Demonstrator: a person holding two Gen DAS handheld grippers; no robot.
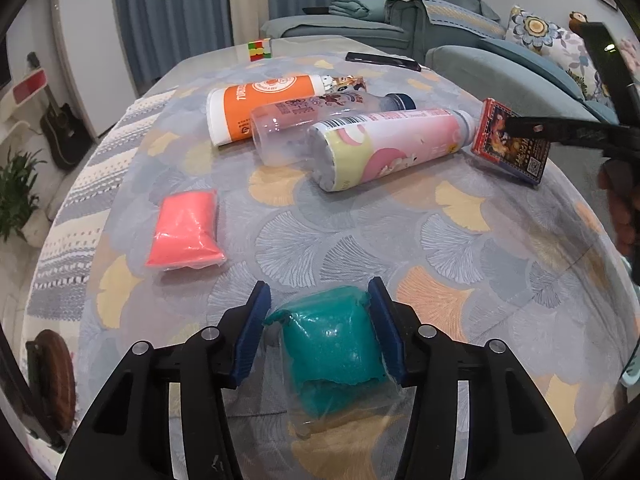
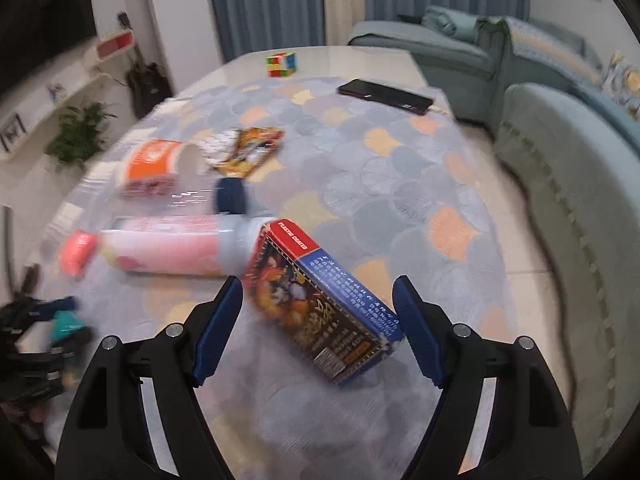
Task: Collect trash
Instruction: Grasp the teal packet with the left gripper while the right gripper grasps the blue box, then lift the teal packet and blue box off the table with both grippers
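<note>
A teal packet in clear wrap (image 1: 334, 344) lies on the patterned tablecloth (image 1: 360, 232), and my left gripper (image 1: 319, 285) is shut on it, blue pads against both of its sides. A red and blue card box (image 2: 320, 300) lies tilted between the fingers of my right gripper (image 2: 319, 280), which is open; the left pad stands apart from the box and the right pad is close to its near corner. The same box (image 1: 512, 144) shows in the left wrist view with a black finger across it. Beside it lie a pink bottle (image 1: 388, 144), a clear bottle (image 1: 320, 120) and an orange bottle (image 1: 260, 104).
A pink packet (image 1: 186, 230) lies to the left of the teal one. A snack wrapper (image 2: 248, 148) lies behind the bottles. At the far end sit a colour cube (image 1: 259, 49) and a dark phone (image 1: 382, 61). A grey-green sofa (image 2: 560, 152) borders the table on the right.
</note>
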